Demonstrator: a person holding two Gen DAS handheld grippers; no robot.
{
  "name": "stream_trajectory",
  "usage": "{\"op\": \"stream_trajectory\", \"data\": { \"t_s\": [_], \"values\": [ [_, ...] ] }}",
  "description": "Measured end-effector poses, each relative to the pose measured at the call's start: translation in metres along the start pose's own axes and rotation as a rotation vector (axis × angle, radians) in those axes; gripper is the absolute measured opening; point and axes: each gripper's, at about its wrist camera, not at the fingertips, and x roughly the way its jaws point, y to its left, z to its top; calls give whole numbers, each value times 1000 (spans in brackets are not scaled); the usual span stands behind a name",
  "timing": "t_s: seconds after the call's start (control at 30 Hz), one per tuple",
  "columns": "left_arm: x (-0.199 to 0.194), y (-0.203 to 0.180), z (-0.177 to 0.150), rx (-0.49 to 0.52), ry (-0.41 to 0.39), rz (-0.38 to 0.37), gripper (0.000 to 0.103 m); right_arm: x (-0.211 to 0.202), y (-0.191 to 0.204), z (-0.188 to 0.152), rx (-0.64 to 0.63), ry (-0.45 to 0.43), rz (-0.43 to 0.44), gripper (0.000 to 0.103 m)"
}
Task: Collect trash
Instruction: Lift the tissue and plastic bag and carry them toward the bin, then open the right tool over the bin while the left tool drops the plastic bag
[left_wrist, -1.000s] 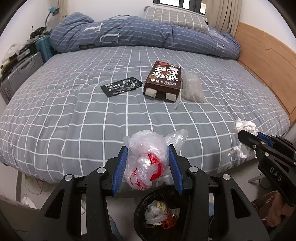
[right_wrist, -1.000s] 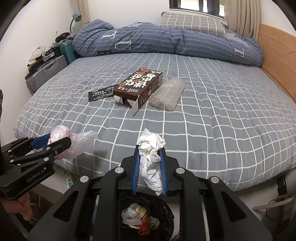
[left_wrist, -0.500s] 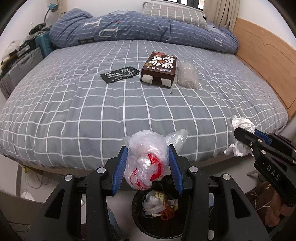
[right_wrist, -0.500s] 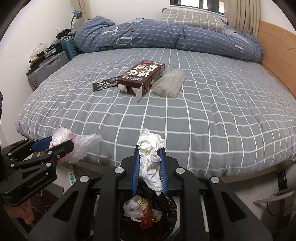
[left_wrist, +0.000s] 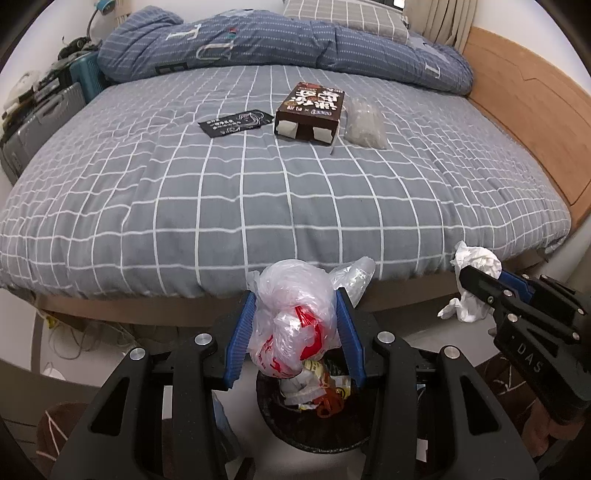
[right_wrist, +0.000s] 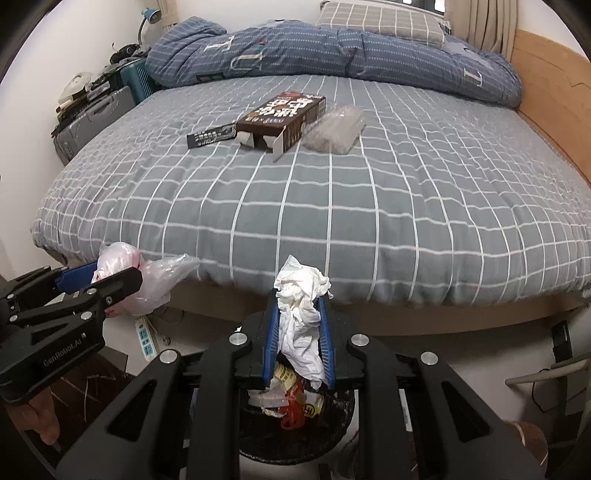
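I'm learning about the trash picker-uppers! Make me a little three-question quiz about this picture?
1. True or false: the left tool grips a crumpled plastic bag.
2. What does the right tool grip? A) brown box B) white tissue C) black packet
3. Fill in: three things lie on the bed: a black packet, a brown box and a clear plastic ____.

Key
1. True.
2. B, the white tissue, held above the trash bin.
3. Tray.
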Motion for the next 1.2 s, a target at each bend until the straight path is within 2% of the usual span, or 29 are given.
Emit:
{"op": "stream_trajectory", "data": {
  "t_s": [0.3, 0.47, 0.7, 0.8, 1.2],
  "values": [
    [-10, 5, -26, -41, 40, -3, 43, -11, -3, -25, 21, 31, -7, 19],
    [1, 7, -41, -41, 72, -9, 43, -7, -3, -41, 44, 65, 10, 19],
    [30, 13, -55, -43, 118, 3, 43, 22, -5, -61, 55, 143, -5, 19],
    [44, 18, -58, -51, 155, 7, 43, 35, -5, -65, 72, 182, 29, 19],
    [68, 52, -70, -70, 196, 61, 43, 73, 31, -66, 7, 253, 67, 21]
  ]
}}
